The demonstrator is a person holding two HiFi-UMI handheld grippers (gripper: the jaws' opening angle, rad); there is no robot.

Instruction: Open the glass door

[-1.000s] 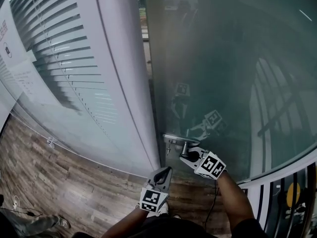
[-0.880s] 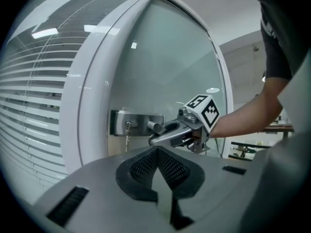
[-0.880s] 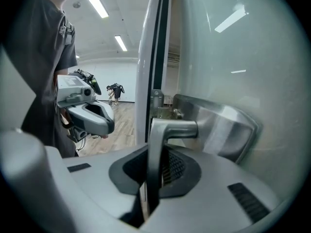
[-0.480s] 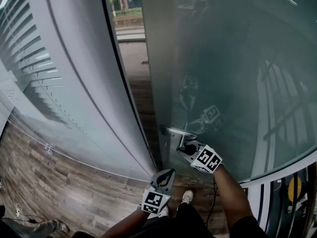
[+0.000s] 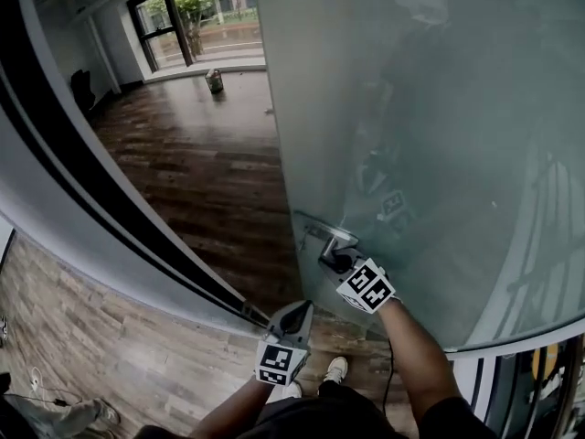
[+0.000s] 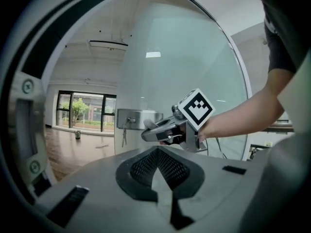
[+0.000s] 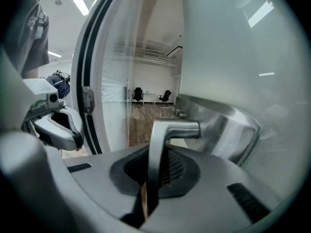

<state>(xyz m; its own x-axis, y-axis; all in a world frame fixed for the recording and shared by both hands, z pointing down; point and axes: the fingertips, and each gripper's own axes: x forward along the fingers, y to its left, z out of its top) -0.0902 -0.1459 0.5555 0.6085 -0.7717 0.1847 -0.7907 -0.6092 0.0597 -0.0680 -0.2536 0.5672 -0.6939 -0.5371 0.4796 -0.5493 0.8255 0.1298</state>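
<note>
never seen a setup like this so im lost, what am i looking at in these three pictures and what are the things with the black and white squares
There is no robot here. A person holds a hand-held gripper in each hand. The wide picture comes from a camera on the person's head, looking steeply down. The other two come from cameras that ride on each gripper and look along its two jaws. The cubes with black and white squares are parts of the grippers.

The right gripper is shut on the metal door handle of the frosted glass door. The door stands open onto a room with a wooden floor.

The left gripper holds nothing and its jaws are together. It hangs low beside the door's edge, and in its own view you can see the right gripper on the handle.
</note>
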